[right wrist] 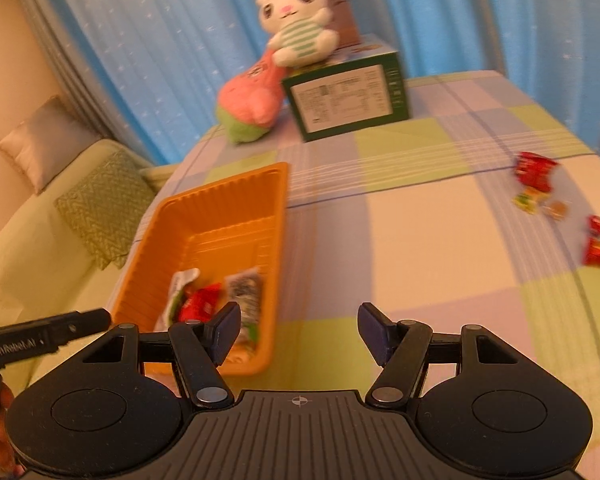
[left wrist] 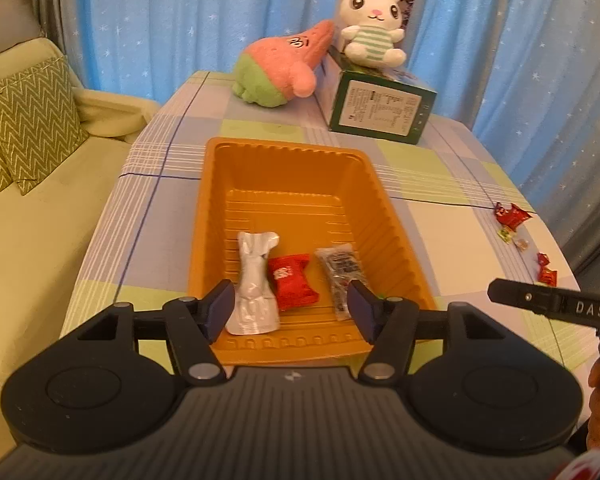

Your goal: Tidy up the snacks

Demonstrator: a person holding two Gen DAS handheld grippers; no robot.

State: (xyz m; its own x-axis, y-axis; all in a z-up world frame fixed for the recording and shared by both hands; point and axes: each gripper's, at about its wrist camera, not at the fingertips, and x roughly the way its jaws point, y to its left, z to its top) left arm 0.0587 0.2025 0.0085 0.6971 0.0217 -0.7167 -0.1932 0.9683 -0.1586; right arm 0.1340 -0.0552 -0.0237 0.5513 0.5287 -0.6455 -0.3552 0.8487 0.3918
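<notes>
Three wrapped snacks (left wrist: 292,280) already lay inside the orange tray (left wrist: 284,152). Several more, mostly red packets (right wrist: 536,170), remained scattered on the tabletop (right wrist: 420,240) well to its right. Left gripper (left wrist: 290,306) and right gripper (right wrist: 300,330) hovered, jaws apart and empty.

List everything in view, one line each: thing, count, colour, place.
tray: 1, orange, table centre
silver packet: 1, silver, in tray
red packet: 1, red, in tray
clear packet: 1, clear with dark print, in tray
loose snacks: several, mostly red, table's right side
box: 1, green, far end
rabbit plush: 1, white, on box
star plush: 1, pink and green, leaning on box
left hand-held gripper: open, over tray
right hand-held gripper: open, empty
</notes>
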